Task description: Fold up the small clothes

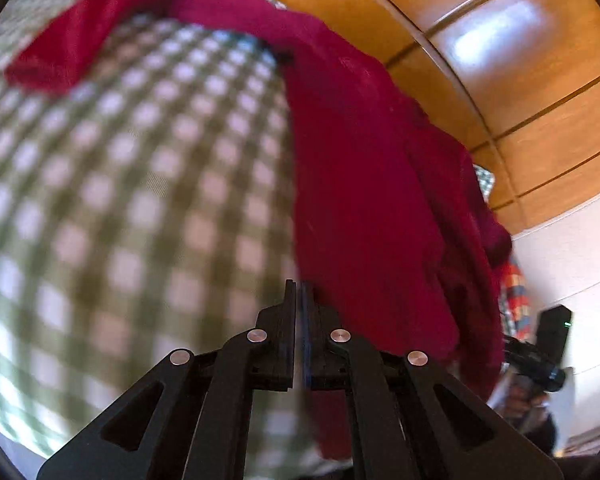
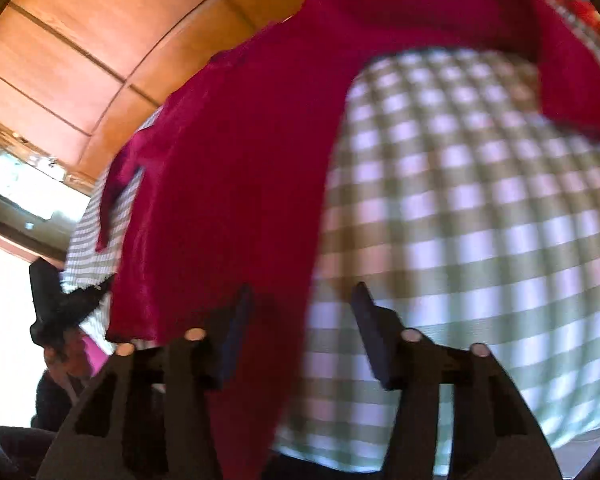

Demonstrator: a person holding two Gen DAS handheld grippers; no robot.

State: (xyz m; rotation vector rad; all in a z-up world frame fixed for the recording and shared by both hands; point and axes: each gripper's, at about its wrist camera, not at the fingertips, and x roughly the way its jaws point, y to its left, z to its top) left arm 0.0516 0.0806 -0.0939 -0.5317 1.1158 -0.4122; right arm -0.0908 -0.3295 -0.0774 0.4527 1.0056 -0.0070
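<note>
Green-and-white checked cloth (image 1: 132, 208) covers the work surface, with warm wooden panelling (image 1: 500, 40) behind it and a pale wall off to one side. Draped across the cloth lies a dark red garment (image 1: 360, 184), one sleeve reaching away over the checks.

Left gripper (image 1: 299, 286) has its two fingers pressed together, tips right at the near edge of the red fabric; the garment spreads ahead of them and to their right, and a strip of it shows beneath them. Whether any cloth is pinched between them is hard to tell.

Right gripper (image 2: 300, 300) stands with its fingers apart. A fold of the red garment (image 2: 236, 184) hangs down through the gap close to the left finger (image 2: 240, 320), while the right finger (image 2: 370, 328) sits over bare checks. Both views are blurred.
</note>
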